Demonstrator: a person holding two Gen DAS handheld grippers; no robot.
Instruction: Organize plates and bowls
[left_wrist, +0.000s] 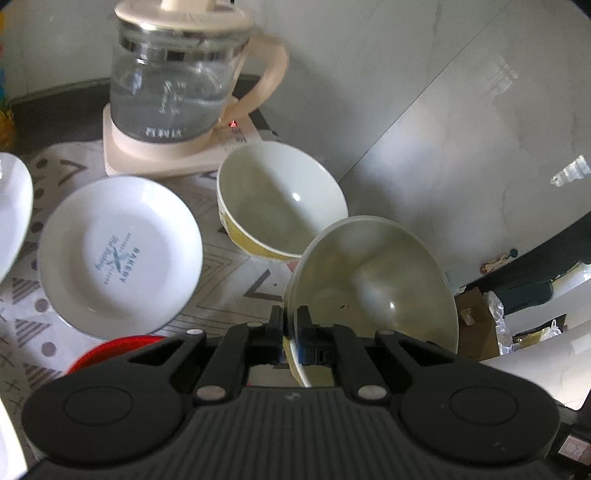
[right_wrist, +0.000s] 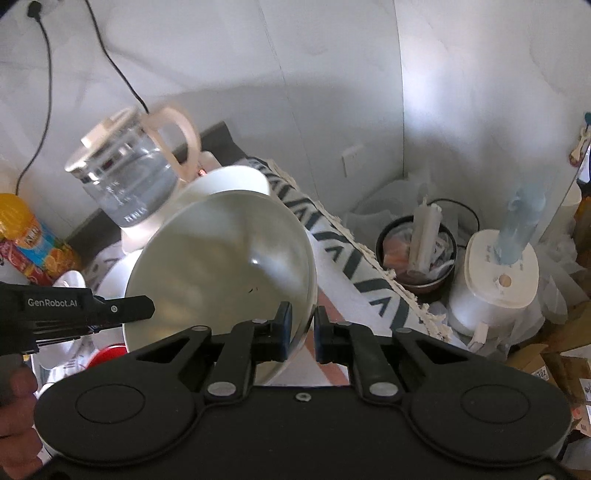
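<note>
Partly behind each tool (left_wrist: 290, 334) (right_wrist: 302, 334), the held bowl's (right_wrist: 221, 254) near rim.

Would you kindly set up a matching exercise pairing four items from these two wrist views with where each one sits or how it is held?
Things:
1. Large bowl
2. Bakery plate
3. Glass kettle
4. Yellow-sided bowl

Places or states:
A. On a cream base by the wall
B. Flat on the patterned cloth, left of the bowls
C. Tilted, rim pinched by the left gripper and right gripper
D. Upright on the cloth just in front of the kettle base

Pairs: 1-C, 2-B, 3-A, 4-D
</note>
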